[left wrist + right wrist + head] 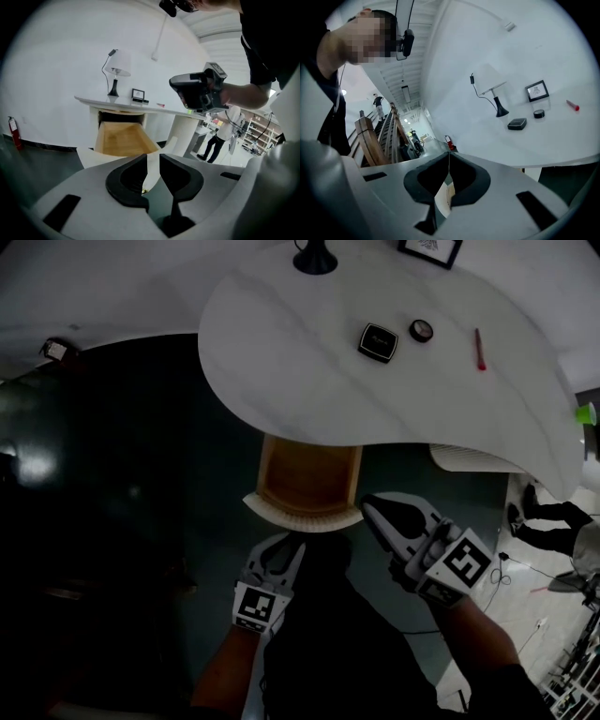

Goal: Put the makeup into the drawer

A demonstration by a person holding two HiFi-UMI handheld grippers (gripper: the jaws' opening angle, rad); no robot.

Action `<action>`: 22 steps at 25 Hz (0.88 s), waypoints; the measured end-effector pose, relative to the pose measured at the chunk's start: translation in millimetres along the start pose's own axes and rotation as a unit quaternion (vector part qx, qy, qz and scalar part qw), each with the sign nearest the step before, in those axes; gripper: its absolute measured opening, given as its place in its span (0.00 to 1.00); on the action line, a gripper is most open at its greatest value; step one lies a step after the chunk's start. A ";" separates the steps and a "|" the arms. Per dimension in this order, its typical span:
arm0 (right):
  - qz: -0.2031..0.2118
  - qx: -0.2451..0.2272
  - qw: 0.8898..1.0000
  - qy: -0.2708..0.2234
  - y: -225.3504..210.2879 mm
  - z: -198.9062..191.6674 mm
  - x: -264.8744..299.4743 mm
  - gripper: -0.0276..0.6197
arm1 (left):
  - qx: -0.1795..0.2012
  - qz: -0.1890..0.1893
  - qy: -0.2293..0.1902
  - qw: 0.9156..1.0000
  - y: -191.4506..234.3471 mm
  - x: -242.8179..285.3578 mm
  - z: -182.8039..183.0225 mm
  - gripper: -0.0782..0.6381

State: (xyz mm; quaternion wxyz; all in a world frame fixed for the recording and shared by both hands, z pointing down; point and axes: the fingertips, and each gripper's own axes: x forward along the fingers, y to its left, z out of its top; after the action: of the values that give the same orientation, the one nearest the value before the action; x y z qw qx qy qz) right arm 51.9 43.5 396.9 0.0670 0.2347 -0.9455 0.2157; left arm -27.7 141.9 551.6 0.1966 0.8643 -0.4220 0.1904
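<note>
Two hand-held grippers sit low in front of a white bench [281, 352]. (a) The left hand-held gripper [153, 161] has its jaws a narrow gap apart with nothing between them, and it points at the white curved front of the drawer [309, 474]. (b) The right hand-held gripper [449, 157] has its jaws together tip to tip and holds nothing; in the head view it lies just right of the drawer's front corner.

(c) The drawer is pulled out from under the near edge of the bench, showing bare wood inside. It stands between the two hand-held grippers and the bench top.

(d) The makeup is three pieces, all on the bench top outside the drawer, beyond it and to its right, well apart from both hand-held grippers. They are a black square compact [378, 341], a small round pot [421, 330] just right of it, and a red stick [479, 349] farther right, apart from the pot.

(e) At the far edge of the bench stand a black lamp base [315, 257] and a framed picture [430, 249].

(f) The room has a dark floor [122, 521] to the left and a white wall [56, 70] behind the bench, with a fire extinguisher [13, 132] at the wall's foot. A second person [553, 517] stands at the right, and a wooden staircase [370, 136] shows in the right gripper view.
</note>
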 end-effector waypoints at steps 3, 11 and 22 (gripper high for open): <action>-0.014 0.004 1.000 -0.017 -4.6 27.8 -4.5 0.07 | -0.001 -0.001 -0.005 1.000 -5.1 -13.3 26.5 0.22; -0.048 -0.003 0.999 -0.014 -14.3 60.1 -22.0 0.07 | 0.051 0.001 -0.048 0.998 3.4 -25.2 119.2 0.17; -0.084 -0.006 0.996 -0.024 -18.8 113.4 -20.1 0.07 | 0.061 -0.019 -0.087 0.994 26.2 -10.2 213.1 0.13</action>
State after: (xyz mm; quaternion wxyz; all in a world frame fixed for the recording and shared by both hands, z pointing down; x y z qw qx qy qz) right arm 75.6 -13.0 297.5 0.0641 0.3183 -0.9248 0.1982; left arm -19.9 27.1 370.0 0.1097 0.8957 -0.4088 0.1363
